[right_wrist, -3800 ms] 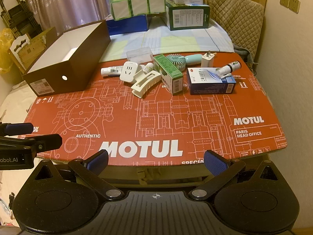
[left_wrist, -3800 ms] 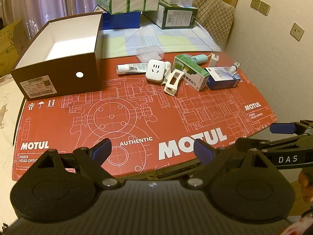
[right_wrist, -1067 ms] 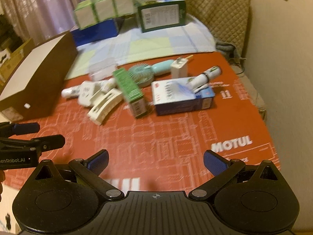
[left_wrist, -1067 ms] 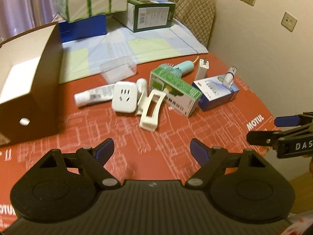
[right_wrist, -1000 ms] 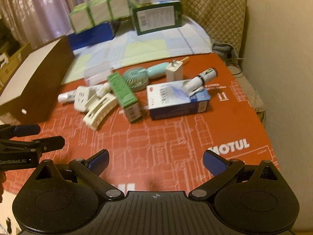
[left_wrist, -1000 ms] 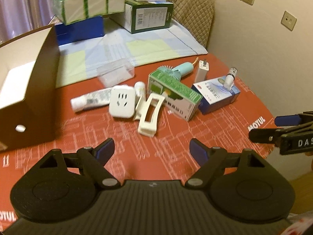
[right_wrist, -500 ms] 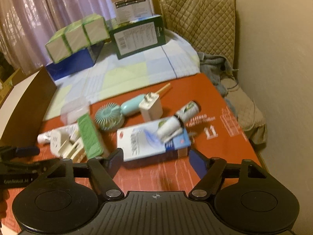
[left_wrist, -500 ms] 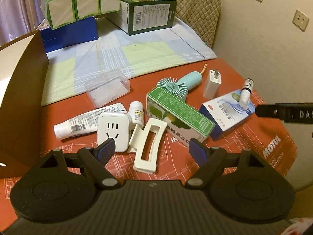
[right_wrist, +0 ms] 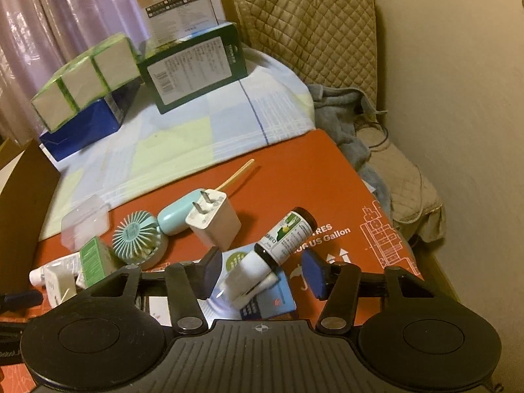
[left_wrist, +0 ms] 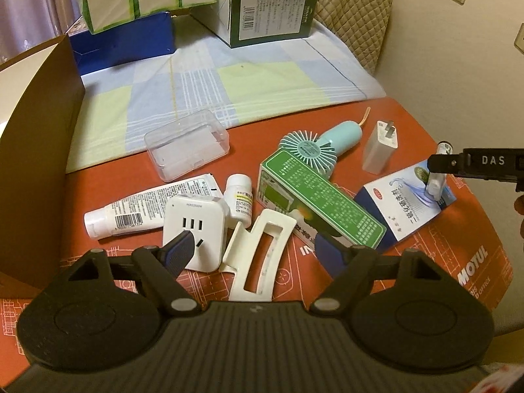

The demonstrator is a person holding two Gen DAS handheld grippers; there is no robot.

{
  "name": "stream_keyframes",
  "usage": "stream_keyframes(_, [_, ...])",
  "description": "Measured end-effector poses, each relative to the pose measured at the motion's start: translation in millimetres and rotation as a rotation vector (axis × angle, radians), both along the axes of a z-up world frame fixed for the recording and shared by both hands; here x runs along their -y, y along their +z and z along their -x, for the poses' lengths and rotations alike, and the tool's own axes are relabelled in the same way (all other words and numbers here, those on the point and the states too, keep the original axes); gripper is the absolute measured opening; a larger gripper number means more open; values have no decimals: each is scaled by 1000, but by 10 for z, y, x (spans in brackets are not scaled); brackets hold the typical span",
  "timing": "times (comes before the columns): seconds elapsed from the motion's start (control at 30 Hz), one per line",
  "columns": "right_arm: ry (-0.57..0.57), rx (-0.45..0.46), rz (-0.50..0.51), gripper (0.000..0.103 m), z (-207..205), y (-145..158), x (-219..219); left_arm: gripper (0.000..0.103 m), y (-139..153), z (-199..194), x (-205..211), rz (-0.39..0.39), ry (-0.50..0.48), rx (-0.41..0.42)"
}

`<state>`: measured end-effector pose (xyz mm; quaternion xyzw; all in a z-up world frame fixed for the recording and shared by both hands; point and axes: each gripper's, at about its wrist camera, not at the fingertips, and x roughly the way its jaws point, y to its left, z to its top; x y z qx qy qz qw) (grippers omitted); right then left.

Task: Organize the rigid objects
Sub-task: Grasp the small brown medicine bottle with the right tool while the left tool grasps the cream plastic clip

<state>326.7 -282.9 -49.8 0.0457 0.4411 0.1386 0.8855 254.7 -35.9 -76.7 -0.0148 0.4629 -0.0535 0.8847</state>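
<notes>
Two tongs: one in each hand, both over the red mat [left_wrist: 425, 124].
Right tongs [right_wrist: 260, 273]: half wide; the jaws have just been closing, with a small bottle [right_wrist: 281, 245] between them. The pads do not press on it yet; there is a gap on each side.
Small bottle: it has a white cap and a green label. It lies tilted on top of a blue and white box [left_wrist: 406, 203], with the cap end closest to the tongs.
Left tongs [left_wrist: 252, 250]: wide, jaws closing in a little, gripping nothing. A white hair clip [left_wrist: 258, 255] lies on the mat between the two tips. The left tip is in front of a white plug block [left_wrist: 195, 226].
Green box [left_wrist: 321, 206]: it lies just right of the hair clip, near the right tip.
Near the plug block: a white tube [left_wrist: 147, 206] and a little pill bottle [left_wrist: 240, 196], close together.
Farther back: a small blue-green fan [left_wrist: 314, 147], a white charger [left_wrist: 381, 150] and a clear plastic box [left_wrist: 186, 147].
Left side: a big brown box [left_wrist: 36, 150] stands at the edge of the mat.
</notes>
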Motion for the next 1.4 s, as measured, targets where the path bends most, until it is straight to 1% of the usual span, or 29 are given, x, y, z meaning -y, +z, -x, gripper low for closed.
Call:
stream_keyframes(0.03, [5, 0, 1, 49, -22, -10, 2, 76, -3, -3, 3, -2, -1, 0])
stream_keyframes(0.1, [28, 0, 10, 36, -49, -30, -16, 74, -14, -11, 2, -5, -3, -1])
stream_keyframes(0.2, [70, 9, 37, 28, -43, -62, -55, 71, -39, -16, 8, -1, -8, -9])
stream_keyframes(0.27, [100, 27, 64, 27, -12, -79, -95, 67, -57, -12, 12, 5, -15, -15])
stream_keyframes(0.4, [187, 65, 127, 27, 76, -85, -182, 65, -81, 5, 34, 10, -27, -23])
stream_keyframes(0.47, [229, 63, 135, 27, 121, -102, -216, 65, -93, 22, 54, 1, -41, -20])
stream_keyframes(0.6, [311, 56, 139, 27, 234, -122, -270, 56, -131, 24, 94, -22, -63, -24])
stream_keyframes(0.7, [330, 45, 129, 27, 273, -138, -282, 53, -158, 11, 125, -52, -73, -6])
stream_keyframes(0.73, [332, 44, 129, 27, 272, -132, -284, 51, -169, 8, 139, -67, -79, 0])
stream_keyframes(0.77, [335, 42, 129, 27, 274, -135, -289, 46, -179, 4, 159, -84, -87, 3])
stream_keyframes(0.83, [346, 33, 127, 27, 269, -131, -291, 41, -188, -1, 196, -103, -98, 1])
stream_keyframes(0.9, [357, 26, 129, 27, 276, -140, -296, 35, -212, 2, 225, -81, -108, -26])
stream_keyframes(0.97, [363, 28, 131, 27, 297, -130, -294, 35, -235, 24, 242, -51, -101, -41])
stream_keyframes(1.1, [369, 28, 122, 27, 304, -124, -285, 35, -267, 4, 251, -47, -56, -50])
stream_keyframes(1.23, [371, 30, 114, 28, 295, -117, -291, 35, -290, -46, 272, -51, -34, -60])
stream_keyframes(1.4, [351, 24, 107, 28, 249, -122, -315, 36, -335, -71, 268, -43, 4, -70])
